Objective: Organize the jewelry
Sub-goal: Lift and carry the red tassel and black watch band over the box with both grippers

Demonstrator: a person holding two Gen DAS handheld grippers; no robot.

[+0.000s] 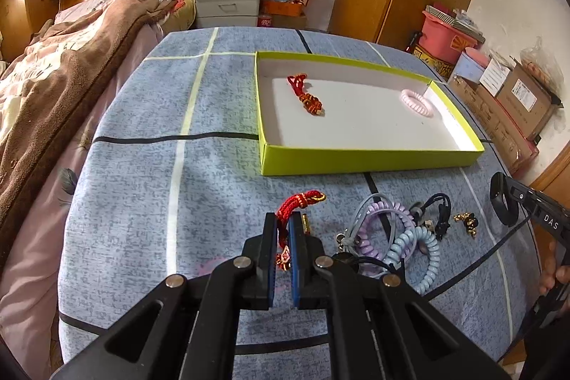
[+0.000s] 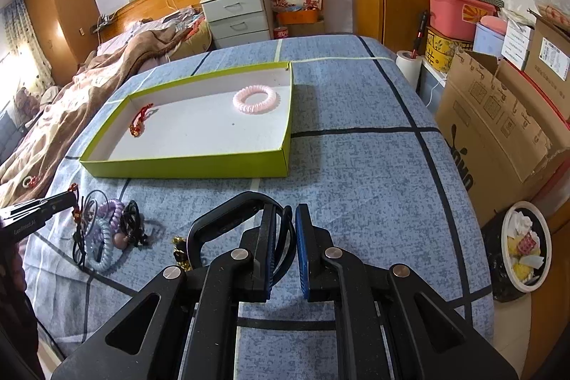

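Legible markings: "DAS" in white on the right gripper (image 1: 555,219), at the right edge of the left wrist view. Print on cardboard boxes (image 2: 498,116) and labels too small to read.

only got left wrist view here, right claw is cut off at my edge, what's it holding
observer: the right claw grips a black band; the loop passes between its fingers and arcs off to the left.
operator: any jewelry lying outside my frame
observer: yes, what looks like a small white ring on red cord lies on the brown blanket, left of the green box.
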